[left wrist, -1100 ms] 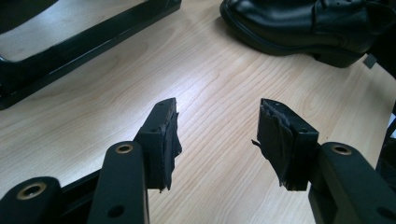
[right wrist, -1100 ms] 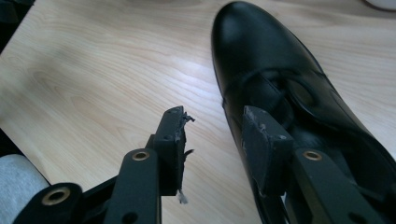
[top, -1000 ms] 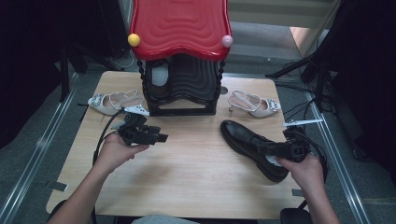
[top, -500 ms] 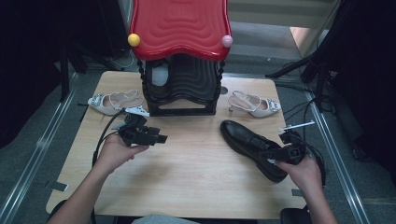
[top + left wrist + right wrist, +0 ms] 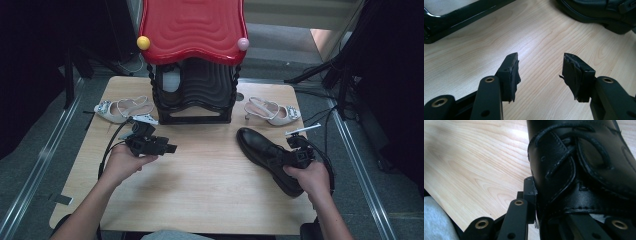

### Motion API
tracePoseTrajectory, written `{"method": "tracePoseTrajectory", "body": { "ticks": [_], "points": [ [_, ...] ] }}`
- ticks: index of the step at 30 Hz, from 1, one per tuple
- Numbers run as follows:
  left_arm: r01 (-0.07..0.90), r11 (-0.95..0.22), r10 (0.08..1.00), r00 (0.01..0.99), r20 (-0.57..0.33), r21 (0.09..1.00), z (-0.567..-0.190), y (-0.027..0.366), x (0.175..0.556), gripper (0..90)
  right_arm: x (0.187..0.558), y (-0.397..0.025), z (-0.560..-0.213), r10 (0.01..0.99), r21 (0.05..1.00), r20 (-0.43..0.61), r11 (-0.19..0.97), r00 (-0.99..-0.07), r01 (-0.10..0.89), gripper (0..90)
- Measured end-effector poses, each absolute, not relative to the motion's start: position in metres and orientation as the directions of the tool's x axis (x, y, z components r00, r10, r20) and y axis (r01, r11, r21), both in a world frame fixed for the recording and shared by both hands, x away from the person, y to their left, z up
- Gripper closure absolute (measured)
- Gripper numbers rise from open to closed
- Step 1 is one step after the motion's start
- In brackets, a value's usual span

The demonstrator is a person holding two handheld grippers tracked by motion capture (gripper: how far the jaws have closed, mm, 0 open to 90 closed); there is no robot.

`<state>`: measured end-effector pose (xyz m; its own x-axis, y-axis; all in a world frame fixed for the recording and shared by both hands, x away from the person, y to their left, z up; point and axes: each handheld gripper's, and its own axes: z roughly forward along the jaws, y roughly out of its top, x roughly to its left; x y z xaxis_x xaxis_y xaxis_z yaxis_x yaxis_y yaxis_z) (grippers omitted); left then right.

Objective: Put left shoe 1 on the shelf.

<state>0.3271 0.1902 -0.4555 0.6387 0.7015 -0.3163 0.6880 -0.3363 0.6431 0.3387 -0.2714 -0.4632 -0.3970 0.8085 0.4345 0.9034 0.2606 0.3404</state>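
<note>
1. In the high view, a black leather shoe (image 5: 267,157) lies on the right part of the wooden table (image 5: 200,190), its toe pointing toward the far left and its heel toward the person. The right gripper (image 5: 295,156) sits at the shoe's collar, held by the right hand (image 5: 312,177) just behind it. The left gripper (image 5: 167,148) is held above bare wood left of centre, well apart from the shoe, in the left hand (image 5: 122,162). At the far side stands a black rack (image 5: 195,95) with a red wavy top (image 5: 192,27). A pale sandal (image 5: 120,109) lies to its left and another pale sandal (image 5: 272,111) to its right.

2. In the left gripper view, the left gripper (image 5: 539,71) has its jaws spread wide with only bare table (image 5: 474,57) between them. The shoe (image 5: 599,11) shows at the top right and the rack's base (image 5: 461,17) at the top left.

3. In the right gripper view, the right gripper (image 5: 541,205) is pinching the side of the shoe (image 5: 579,170) near its laces: one jaw presses the outside of the leather, while the other is hidden behind it. The table (image 5: 474,157) lies to the left.
</note>
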Motion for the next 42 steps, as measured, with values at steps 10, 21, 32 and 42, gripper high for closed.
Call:
{"method": "tracePoseTrajectory", "body": {
  "ticks": [10,21,32,42],
  "points": [
    [0.688,-0.330,0.701,0.637,-0.321,0.646,-0.455,0.191,0.327,47.3,0.339,-0.232,-0.441,0.765,0.375,0.451,0.306,-0.460,0.875,83.7],
    [0.690,-0.324,0.701,0.635,-0.325,0.647,-0.456,0.194,0.328,48.2,0.343,-0.171,-0.438,0.690,0.390,0.463,0.405,-0.556,0.827,83.6],
    [0.693,-0.325,0.700,0.634,-0.330,0.643,-0.460,0.193,0.329,51.1,0.349,-0.119,-0.445,0.641,0.386,0.470,0.470,-0.607,0.794,83.4],
    [0.687,-0.318,0.696,0.637,-0.332,0.653,-0.465,0.195,0.330,58.7,0.356,-0.078,-0.454,0.623,0.379,0.466,0.500,-0.628,0.778,83.5]
  ]
}}
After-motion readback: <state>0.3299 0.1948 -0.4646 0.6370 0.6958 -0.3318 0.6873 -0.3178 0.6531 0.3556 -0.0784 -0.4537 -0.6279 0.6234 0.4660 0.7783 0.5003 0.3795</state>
